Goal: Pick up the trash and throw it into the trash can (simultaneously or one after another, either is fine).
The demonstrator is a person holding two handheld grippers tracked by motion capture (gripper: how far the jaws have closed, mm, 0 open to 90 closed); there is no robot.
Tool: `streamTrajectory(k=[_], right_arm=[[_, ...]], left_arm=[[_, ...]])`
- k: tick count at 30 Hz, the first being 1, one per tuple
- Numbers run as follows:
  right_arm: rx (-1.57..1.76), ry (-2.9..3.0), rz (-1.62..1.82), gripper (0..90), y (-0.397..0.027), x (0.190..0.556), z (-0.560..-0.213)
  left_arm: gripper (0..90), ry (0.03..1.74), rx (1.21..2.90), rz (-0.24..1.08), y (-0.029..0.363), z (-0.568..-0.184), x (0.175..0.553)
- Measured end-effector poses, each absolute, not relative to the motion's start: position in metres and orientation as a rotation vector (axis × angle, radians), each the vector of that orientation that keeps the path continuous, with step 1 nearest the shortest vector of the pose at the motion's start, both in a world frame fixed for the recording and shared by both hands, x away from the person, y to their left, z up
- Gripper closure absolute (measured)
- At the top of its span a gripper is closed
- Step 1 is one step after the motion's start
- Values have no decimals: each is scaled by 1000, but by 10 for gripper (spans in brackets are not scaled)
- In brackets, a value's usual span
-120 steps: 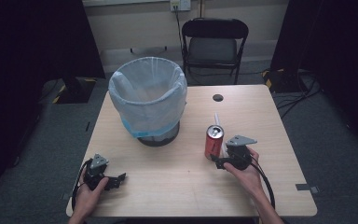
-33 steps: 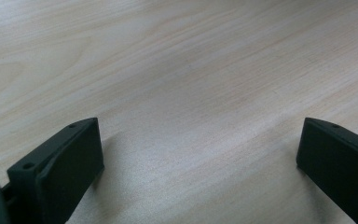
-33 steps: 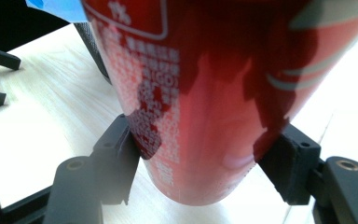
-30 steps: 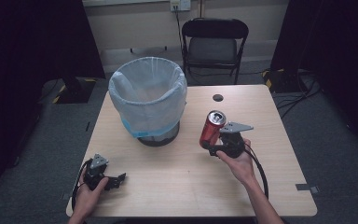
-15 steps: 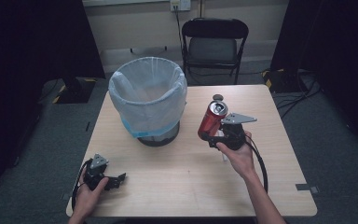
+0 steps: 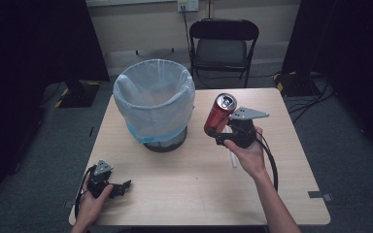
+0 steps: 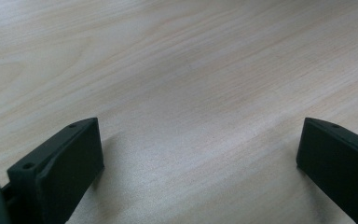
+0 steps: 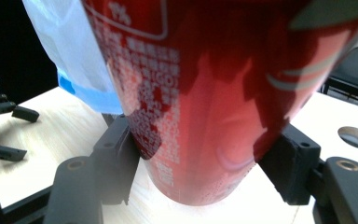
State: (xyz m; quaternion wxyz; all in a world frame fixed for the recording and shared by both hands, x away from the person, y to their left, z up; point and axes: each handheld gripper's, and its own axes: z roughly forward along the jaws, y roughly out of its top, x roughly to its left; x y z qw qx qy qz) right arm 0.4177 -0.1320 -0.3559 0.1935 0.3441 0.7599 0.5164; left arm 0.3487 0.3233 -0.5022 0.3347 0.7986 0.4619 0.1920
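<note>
Gripping a red soda can (image 6: 219, 115) between its two black jaws, the right gripper (image 6: 223, 130) is holding it clear of the table (image 6: 213, 204), tilted so the can's open top is leaning toward the far edge. In the right gripper view the pads are pressing on both sides of the can's lower body (image 8: 200, 107), so the hold is looking firm. The can is hanging over the middle-right of the tabletop, just beside the bin (image 6: 154, 104) lined with a pale plastic bag, but it is not yet over the bin's mouth.

The left gripper (image 6: 112, 186) is resting near the front left corner of the table, its jaws standing wide apart with nothing between them; in the left gripper view only bare wood is lying between the two jaws. A white straw (image 6: 232, 156) is lying on the table under the right hand (image 6: 249, 154).

Judging by this, the pick-up is done and the carry is under way. What is left is bringing the can across over the bin's rim and letting it drop in. The straw may be waiting for the same treatment afterwards.
</note>
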Motion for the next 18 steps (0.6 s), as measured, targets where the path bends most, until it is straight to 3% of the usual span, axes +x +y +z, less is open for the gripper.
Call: streamTrajectory(k=[18], right_arm=[[910, 2065, 1479, 341, -136, 423, -313]], left_arm=[[0, 1205, 2084, 501, 323, -502, 349]])
